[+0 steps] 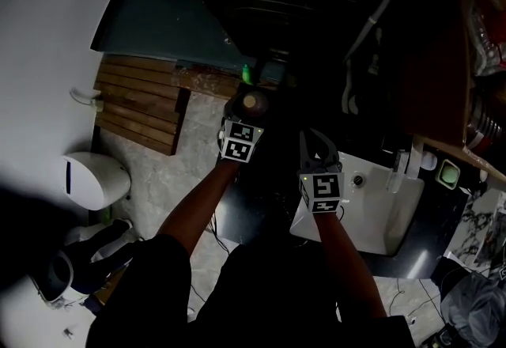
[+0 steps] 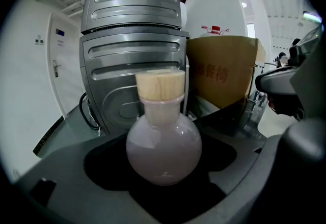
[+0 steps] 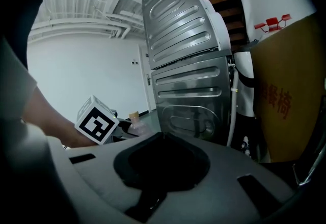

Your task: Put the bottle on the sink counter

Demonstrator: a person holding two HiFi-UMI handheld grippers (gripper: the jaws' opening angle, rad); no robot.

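My left gripper (image 1: 244,119) is clamped around a round-bellied glass bottle (image 2: 163,149), its jaws pressing the belly from both sides. The bottle stands upright with a pale cork stopper (image 2: 160,85) in its neck and a cloudy pinkish liquid inside. From the head view I see it held in the air up and to the left of the white sink basin (image 1: 381,216), clear of the dark counter (image 1: 431,229) around that basin. My right gripper (image 1: 316,150) sits just over the basin's left edge, its jaws drawn together on nothing. A ribbed metal appliance (image 2: 133,39) and a cardboard box (image 2: 224,73) stand behind the bottle.
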